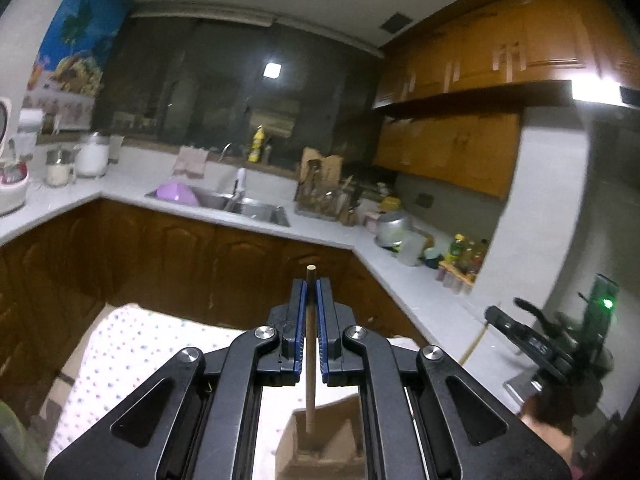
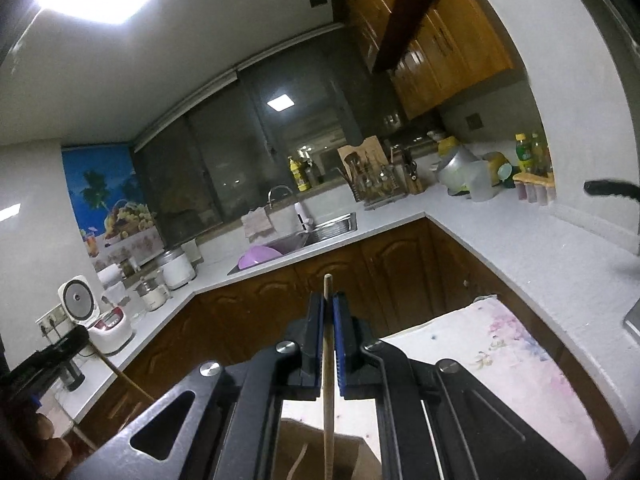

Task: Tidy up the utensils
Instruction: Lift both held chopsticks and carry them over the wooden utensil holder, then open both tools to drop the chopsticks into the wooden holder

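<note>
My left gripper (image 1: 311, 286) is shut on a pale wooden chopstick (image 1: 310, 344) that stands upright between its blue pads, its lower end inside a brown cardboard box (image 1: 320, 446) below. My right gripper (image 2: 328, 300) is shut on a second wooden chopstick (image 2: 329, 380), also upright, running down toward the brown box (image 2: 352, 452). The right gripper also shows at the right edge of the left wrist view (image 1: 532, 340), and the left gripper at the left edge of the right wrist view (image 2: 48, 356), each with its stick.
A cloth with a dotted and floral print (image 1: 132, 356) covers the surface under the box. An L-shaped white counter (image 1: 328, 236) holds a sink (image 1: 240, 204), a utensil rack (image 1: 324, 196), pots, bottles and a rice cooker (image 2: 100, 320). Brown cabinets stand below.
</note>
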### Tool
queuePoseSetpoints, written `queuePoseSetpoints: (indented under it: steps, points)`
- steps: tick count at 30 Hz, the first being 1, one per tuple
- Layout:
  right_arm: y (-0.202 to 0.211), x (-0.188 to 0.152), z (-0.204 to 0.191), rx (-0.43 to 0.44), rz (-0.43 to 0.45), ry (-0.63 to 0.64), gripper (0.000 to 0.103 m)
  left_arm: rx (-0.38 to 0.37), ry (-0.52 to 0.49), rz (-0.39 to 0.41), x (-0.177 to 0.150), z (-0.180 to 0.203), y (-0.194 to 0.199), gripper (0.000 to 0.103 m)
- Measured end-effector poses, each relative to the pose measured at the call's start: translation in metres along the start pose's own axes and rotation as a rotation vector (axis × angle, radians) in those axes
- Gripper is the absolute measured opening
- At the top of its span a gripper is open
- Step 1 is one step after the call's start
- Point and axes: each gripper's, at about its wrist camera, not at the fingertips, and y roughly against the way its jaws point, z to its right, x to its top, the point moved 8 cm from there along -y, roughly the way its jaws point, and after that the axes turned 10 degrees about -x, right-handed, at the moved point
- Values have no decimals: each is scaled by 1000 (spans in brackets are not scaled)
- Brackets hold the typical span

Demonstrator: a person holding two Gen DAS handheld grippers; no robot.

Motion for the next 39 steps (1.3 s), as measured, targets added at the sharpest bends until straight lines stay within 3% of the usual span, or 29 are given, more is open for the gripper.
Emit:
queuePoseSetpoints:
  steps: [10, 13, 31, 33, 35, 36, 37, 39]
  points:
    - [-34, -65, 15, -15, 1, -67, 5, 45, 117, -77, -87, -39, -62, 5]
    - [-41, -78, 15, -13, -36, -54, 5, 42, 122, -116, -106, -39, -71, 5]
    - [-55, -87, 16, 2, -152, -14, 5, 69, 34, -168, -109, -35, -79, 6]
    - [-57, -87, 16, 11, -169, -17, 10, 70, 37, -173, -109, -35, -78, 8]
    - [-59, -87, 20, 23, -196, -46, 14, 72, 49, -191, -110, -37, -79, 24]
    - [-59, -88, 22, 33, -209, -64, 25, 72, 58, -192, -110, -37, -77, 45]
    - [-59, -88, 25, 41, -220, -81, 46, 77, 64, -182, -109, -38, -73, 62]
    - [-55, -88, 31, 56, -223, -122, 71, 81, 71, -159, -108, -38, -62, 73]
